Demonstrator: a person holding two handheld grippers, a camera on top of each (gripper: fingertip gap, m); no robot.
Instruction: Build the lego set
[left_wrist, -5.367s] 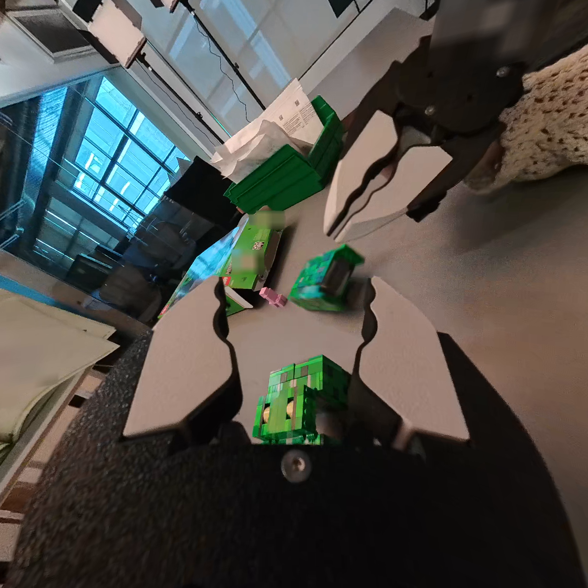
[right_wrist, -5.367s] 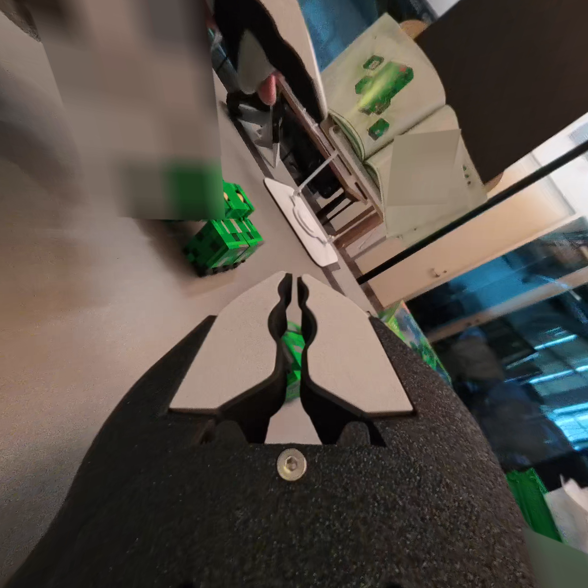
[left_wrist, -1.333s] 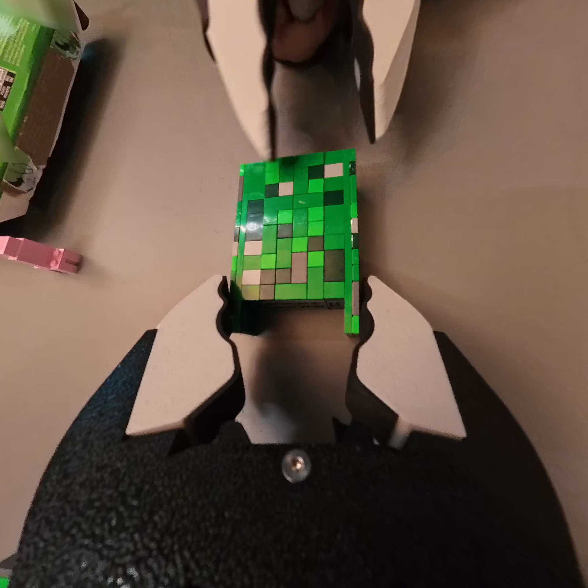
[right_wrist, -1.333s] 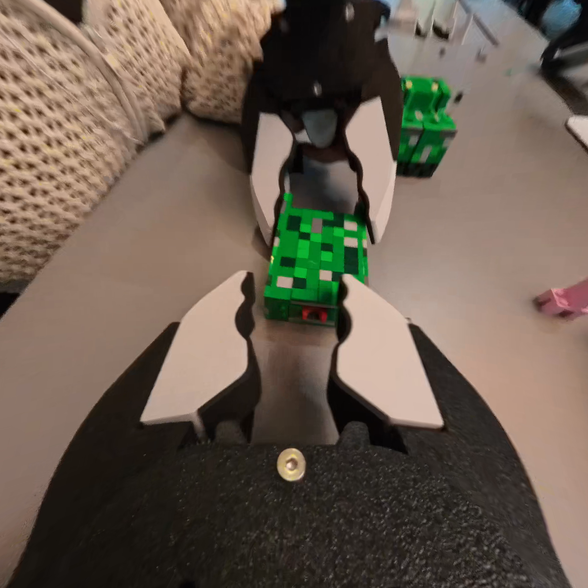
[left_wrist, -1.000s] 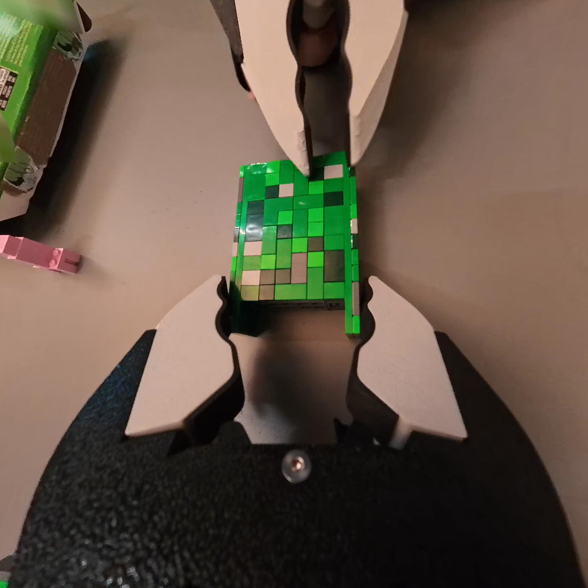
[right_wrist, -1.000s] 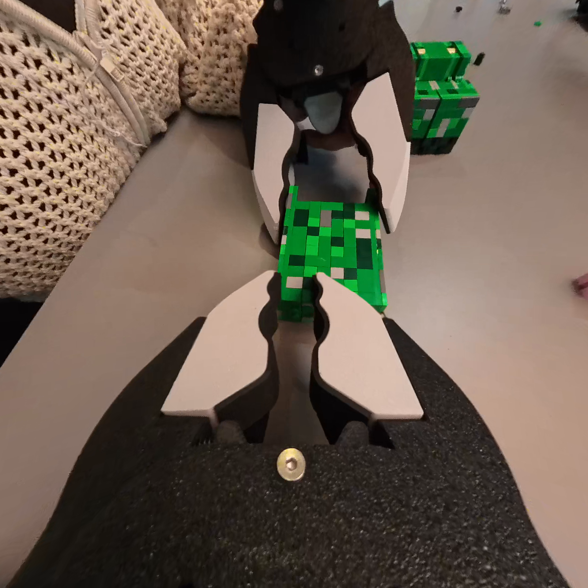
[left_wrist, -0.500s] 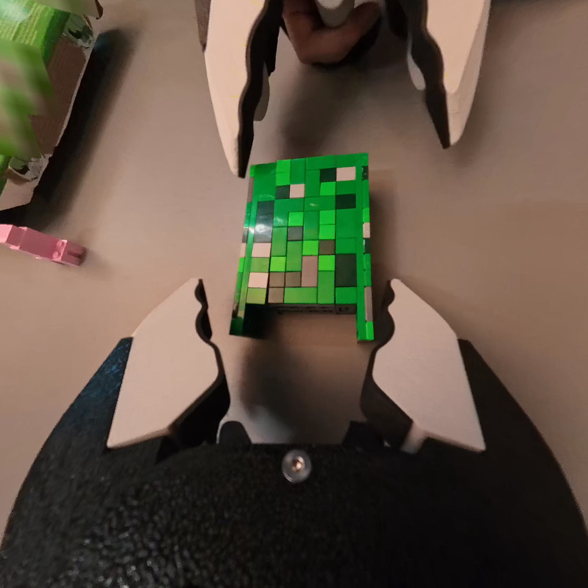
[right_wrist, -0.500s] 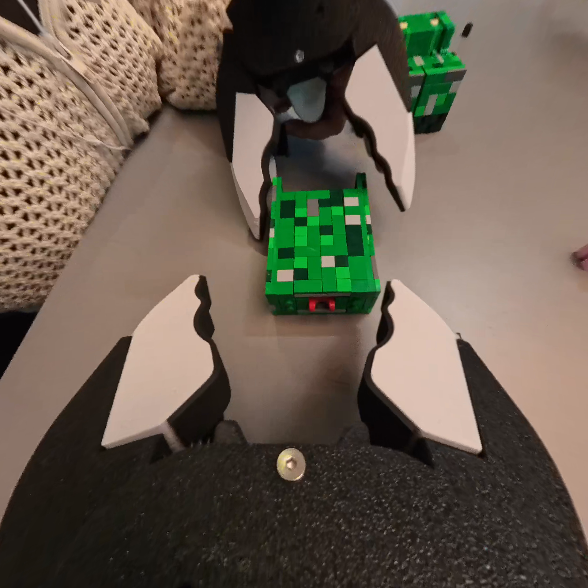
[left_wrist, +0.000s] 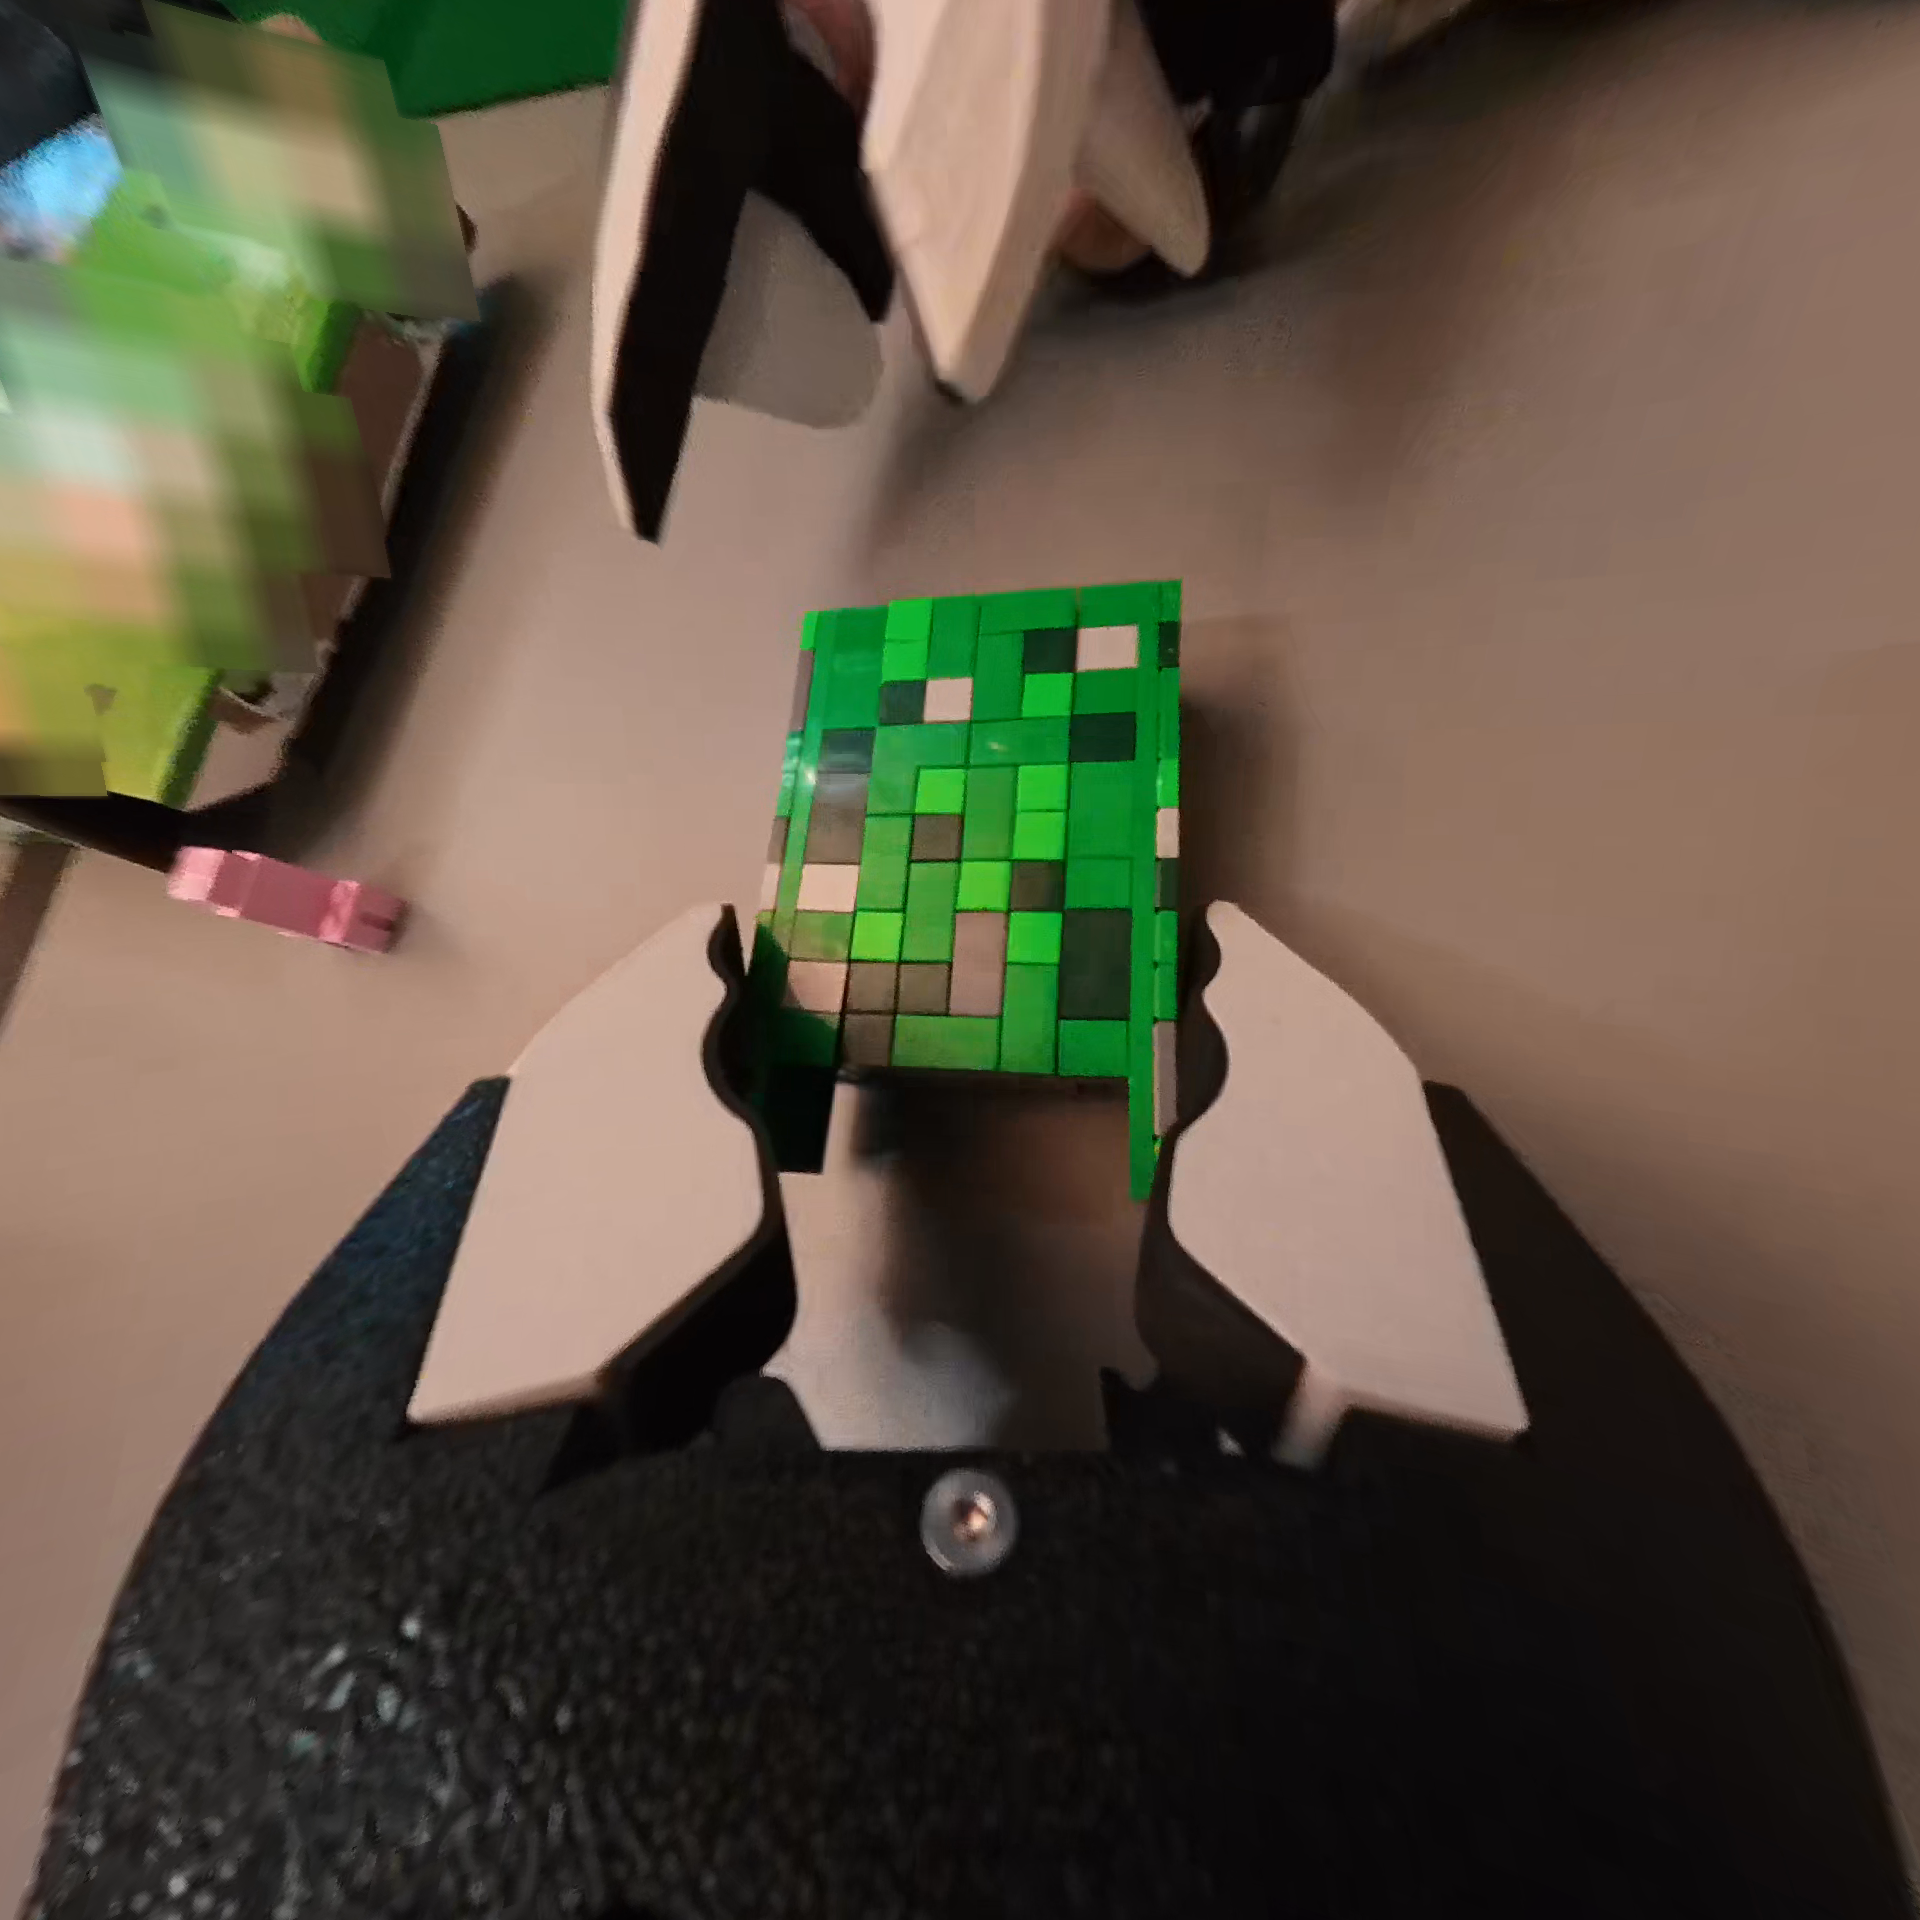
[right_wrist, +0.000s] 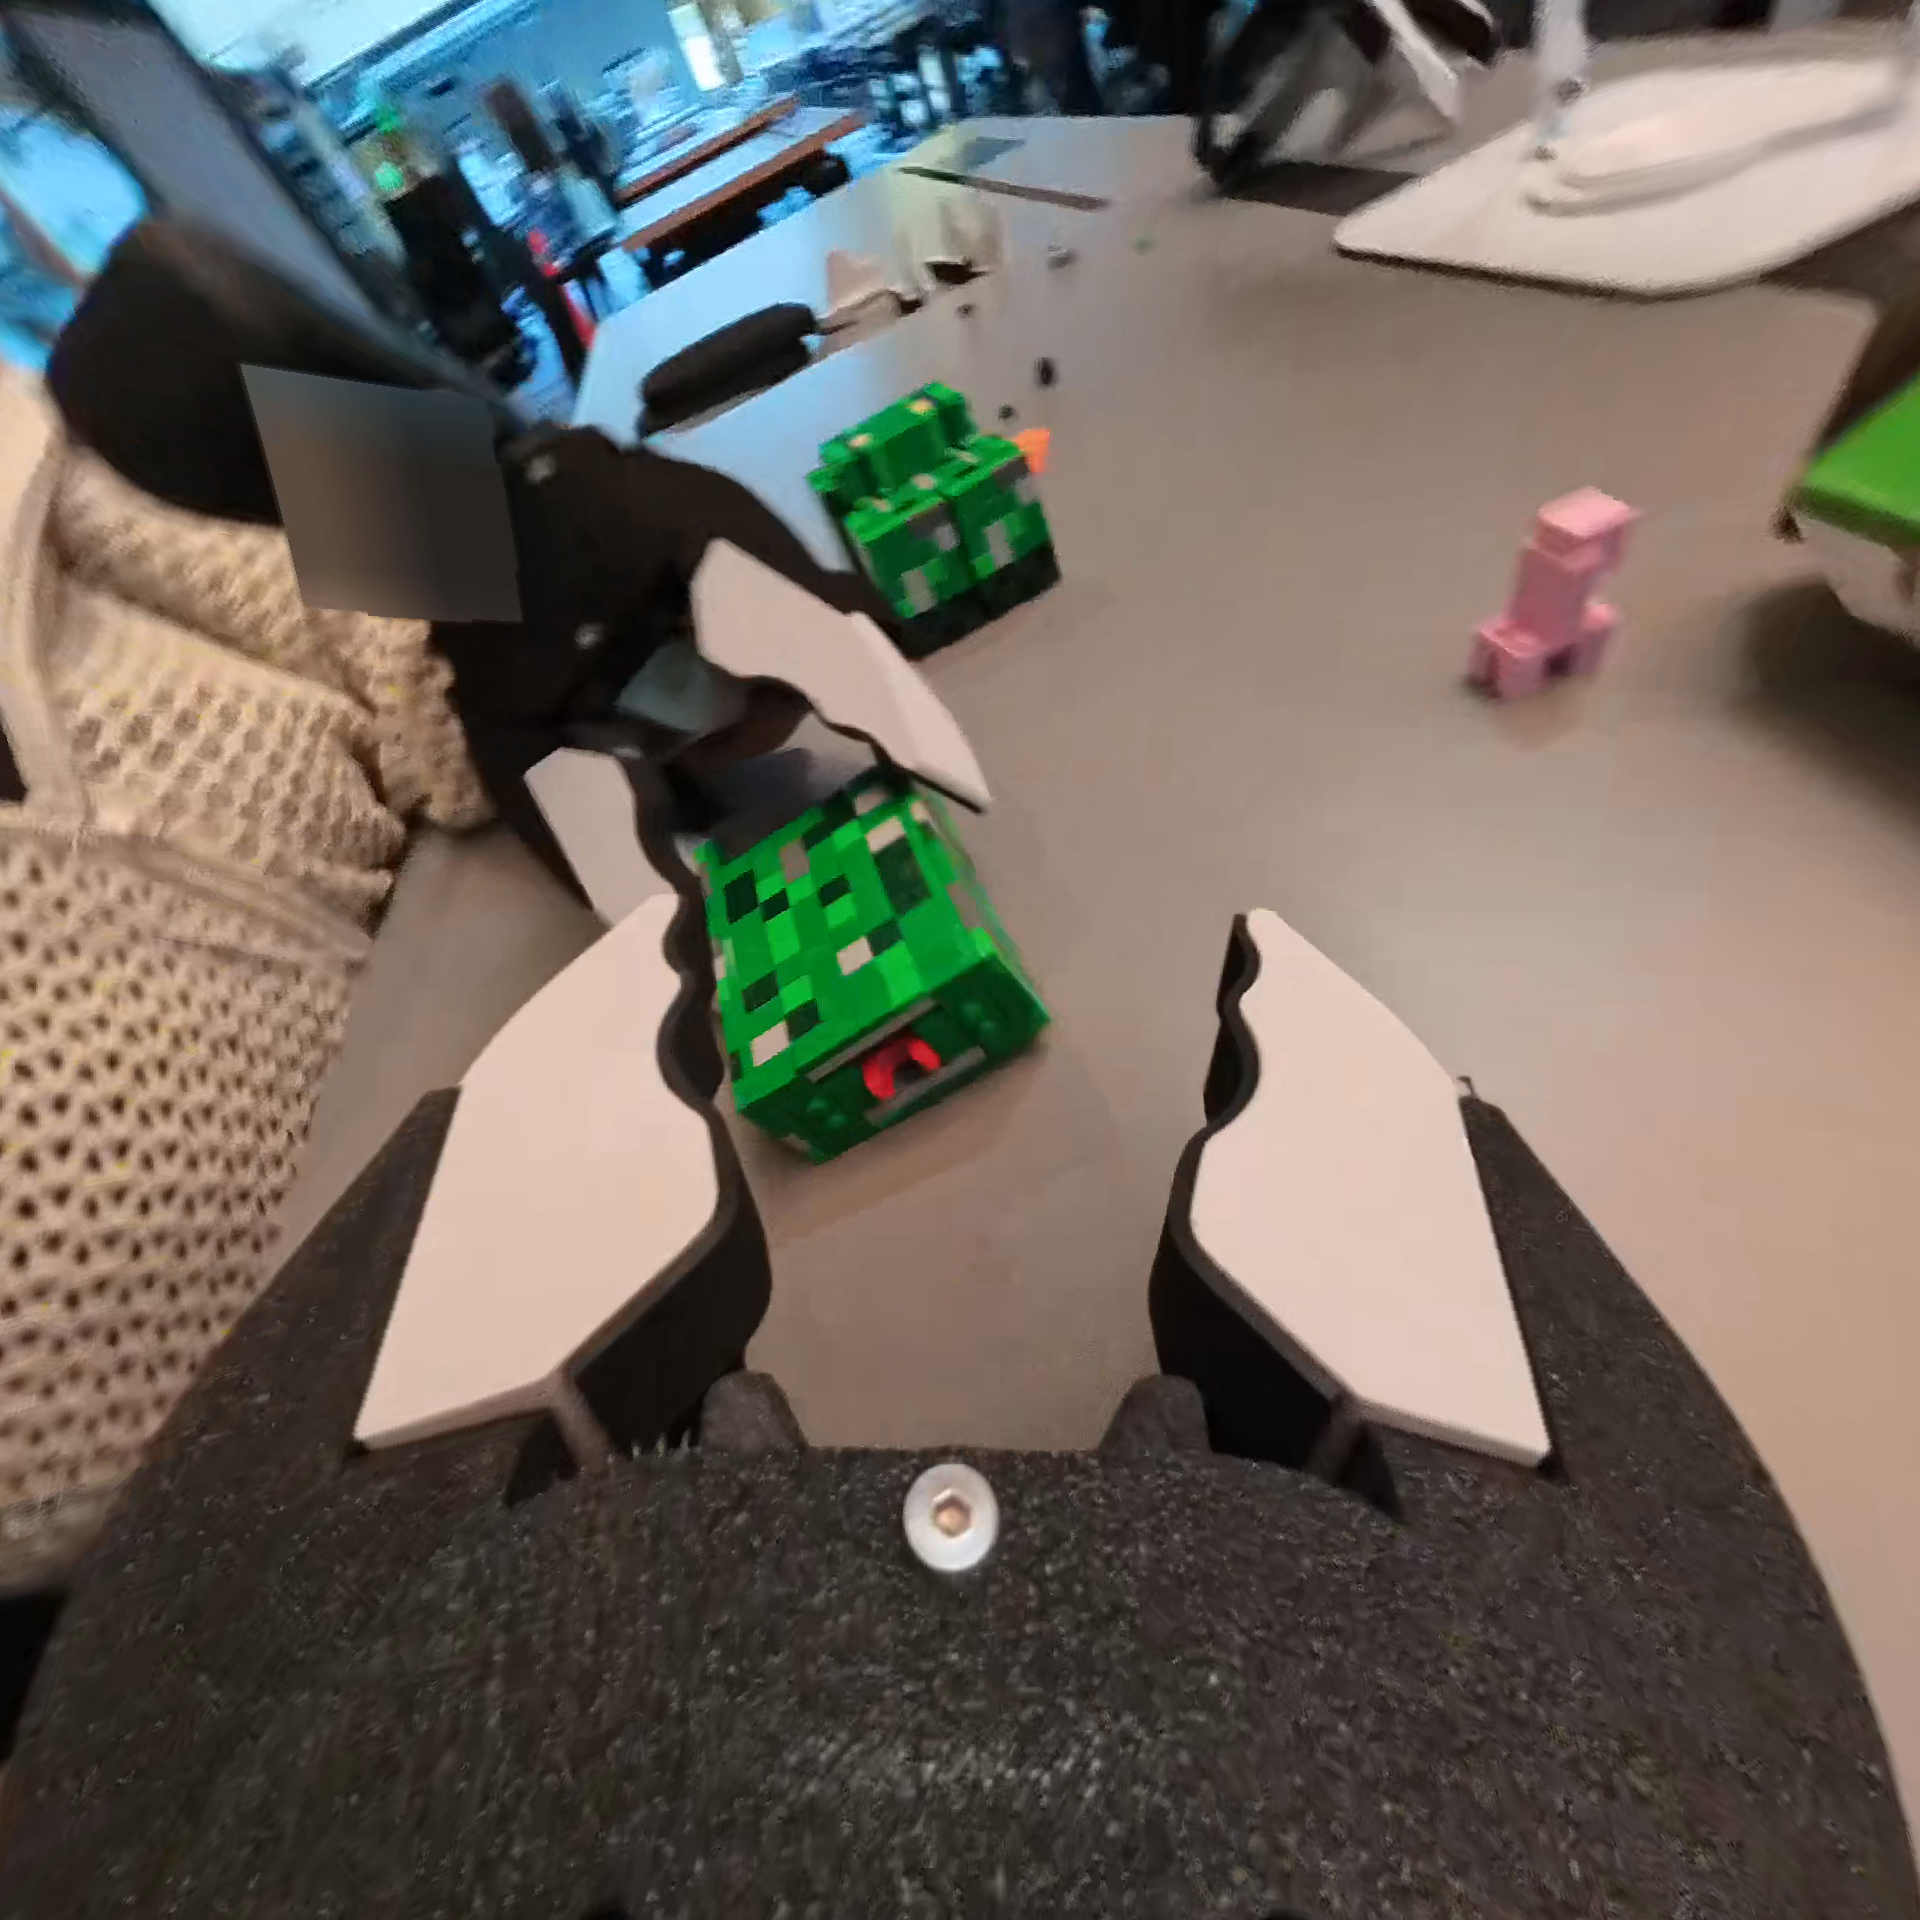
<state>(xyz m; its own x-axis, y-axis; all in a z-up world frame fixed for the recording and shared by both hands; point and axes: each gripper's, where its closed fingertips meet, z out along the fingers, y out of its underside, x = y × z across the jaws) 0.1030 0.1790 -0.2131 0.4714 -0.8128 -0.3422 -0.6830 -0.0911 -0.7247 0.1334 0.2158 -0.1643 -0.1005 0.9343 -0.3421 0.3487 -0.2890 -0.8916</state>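
A green mosaic lego block (left_wrist: 987, 831) lies on the grey table (left_wrist: 1558, 727). My left gripper (left_wrist: 968, 920) is shut on its near end, with one finger against each side wall. In the right wrist view the block (right_wrist: 862, 935) lies tilted, with a red piece (right_wrist: 899, 1065) in its near end face. My right gripper (right_wrist: 961, 920) is open and empty, raised in front of the block, and its left finger (right_wrist: 582, 1143) overlaps the block's edge. It also shows blurred at the top of the left wrist view (left_wrist: 795, 452). The left gripper (right_wrist: 800, 831) holds the block's far end there.
A second green lego build (right_wrist: 935, 520) stands farther back. A pink lego pig (right_wrist: 1548, 592) stands to the right and also shows in the left wrist view (left_wrist: 291, 899). A green box (left_wrist: 208, 416) lies at the left. A knit sleeve (right_wrist: 156, 935) is at the table edge. The gap from one gripper's tips to the other's is roughly 8 centimeters.
My left gripper opened, then closed again on the block's end. My right gripper let go of the block, opened wide, and pulled back and up while turning.
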